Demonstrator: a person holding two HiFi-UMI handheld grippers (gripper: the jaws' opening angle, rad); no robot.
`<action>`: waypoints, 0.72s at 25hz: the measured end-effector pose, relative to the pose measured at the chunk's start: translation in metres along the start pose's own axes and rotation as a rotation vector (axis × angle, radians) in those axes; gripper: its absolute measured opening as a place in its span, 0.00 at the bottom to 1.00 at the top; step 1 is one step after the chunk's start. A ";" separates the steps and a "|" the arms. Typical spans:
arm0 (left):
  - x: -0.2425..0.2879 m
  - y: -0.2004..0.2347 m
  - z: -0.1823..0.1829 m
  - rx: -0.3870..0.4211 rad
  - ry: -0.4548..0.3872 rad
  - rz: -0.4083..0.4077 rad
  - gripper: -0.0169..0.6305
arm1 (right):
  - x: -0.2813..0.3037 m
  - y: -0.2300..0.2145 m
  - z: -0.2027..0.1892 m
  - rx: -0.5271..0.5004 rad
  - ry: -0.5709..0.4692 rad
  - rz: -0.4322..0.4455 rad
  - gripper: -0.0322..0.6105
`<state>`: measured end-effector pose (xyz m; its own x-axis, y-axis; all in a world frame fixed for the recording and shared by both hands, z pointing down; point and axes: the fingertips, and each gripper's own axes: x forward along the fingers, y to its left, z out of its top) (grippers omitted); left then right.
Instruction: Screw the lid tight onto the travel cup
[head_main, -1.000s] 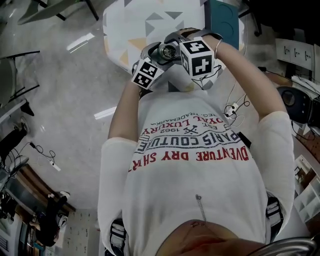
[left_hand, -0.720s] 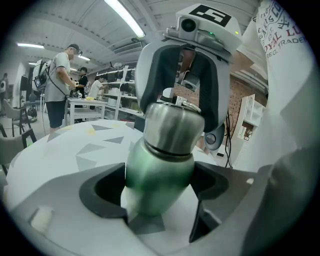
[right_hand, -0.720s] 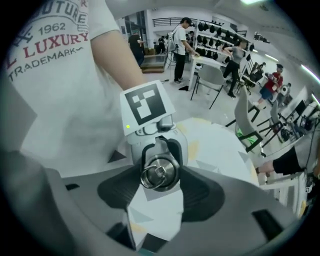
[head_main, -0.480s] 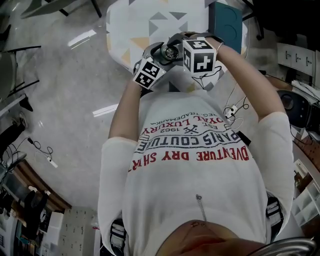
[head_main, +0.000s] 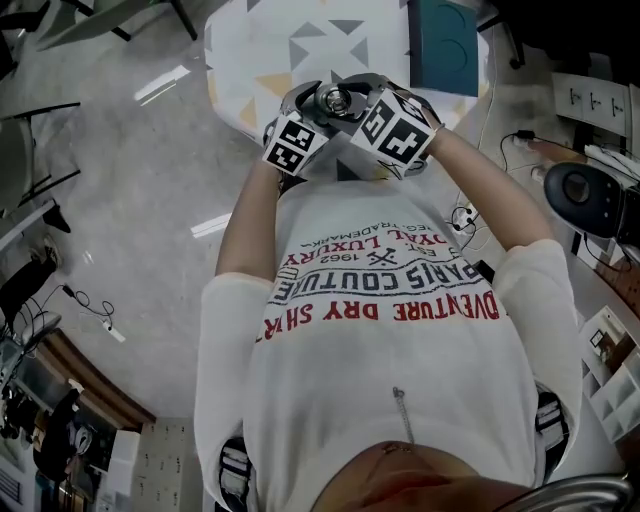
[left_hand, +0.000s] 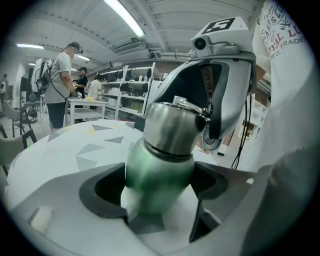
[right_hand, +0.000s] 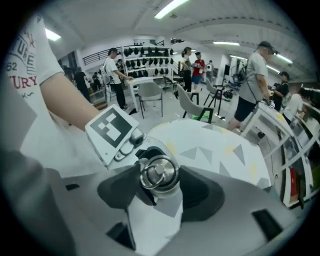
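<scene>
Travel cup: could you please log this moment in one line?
left gripper grips travel cup | right gripper grips lid | lid sits on travel cup

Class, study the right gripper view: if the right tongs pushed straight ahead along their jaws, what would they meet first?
The lid of the travel cup: it sits between the jaws of the right tongs, ring top facing them. Depth is unclear, but nothing lies nearer.

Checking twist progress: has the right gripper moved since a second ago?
Yes. The right gripper has rolled around the lid; its marker cube is tilted over and sits slightly farther from the teal box.
</scene>
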<state>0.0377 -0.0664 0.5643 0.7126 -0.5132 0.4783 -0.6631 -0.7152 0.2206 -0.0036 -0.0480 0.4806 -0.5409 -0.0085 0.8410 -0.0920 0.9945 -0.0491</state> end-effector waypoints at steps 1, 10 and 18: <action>0.000 0.000 0.000 0.002 -0.001 0.001 0.64 | 0.000 -0.001 0.000 0.014 -0.009 -0.016 0.44; -0.001 -0.002 0.001 0.000 0.004 0.001 0.64 | -0.006 0.010 -0.012 -0.310 0.064 0.027 0.52; 0.002 -0.003 -0.001 0.008 0.006 0.013 0.64 | -0.013 0.003 -0.012 -0.638 0.123 0.155 0.52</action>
<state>0.0406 -0.0652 0.5651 0.7025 -0.5197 0.4862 -0.6705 -0.7124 0.2074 0.0131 -0.0438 0.4757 -0.4055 0.1143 0.9069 0.5123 0.8501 0.1219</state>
